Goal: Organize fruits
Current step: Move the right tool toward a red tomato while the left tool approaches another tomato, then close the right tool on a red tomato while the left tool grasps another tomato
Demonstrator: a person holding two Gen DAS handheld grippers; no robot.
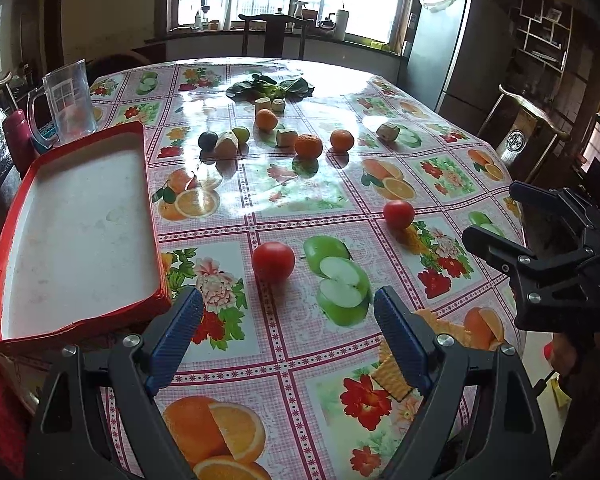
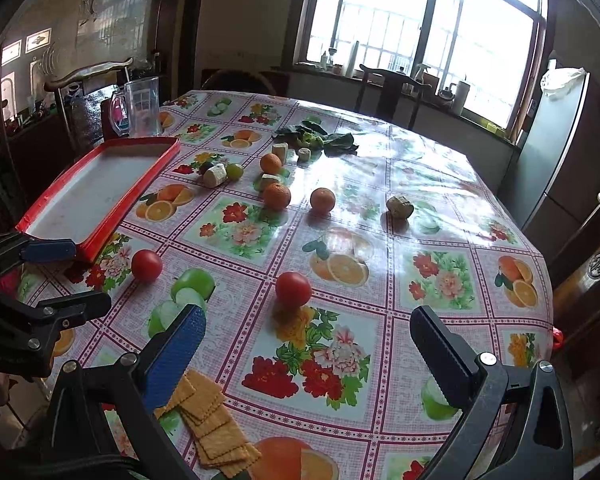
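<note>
Two red tomatoes lie on the fruit-print tablecloth: one [image 1: 273, 261] just ahead of my open left gripper [image 1: 288, 330], the other [image 2: 293, 289] just ahead of my open right gripper [image 2: 306, 338]. Both grippers are empty and hover over the table's near edge. Farther back lie three oranges [image 1: 308, 146], a green fruit [image 1: 241, 134], a dark plum [image 1: 208, 141] and several pale cut chunks [image 1: 226, 144]. An empty red-rimmed white tray [image 1: 150, 208] sits at the left. The right gripper also shows in the left wrist view [image 1: 496, 220].
A clear plastic jug [image 1: 66, 100] stands behind the tray. Leafy greens [image 1: 270, 88] lie at the table's far side. A chair [image 1: 276, 36] and windowsill clutter are behind the table. A grey fridge [image 1: 456, 44] stands at the right.
</note>
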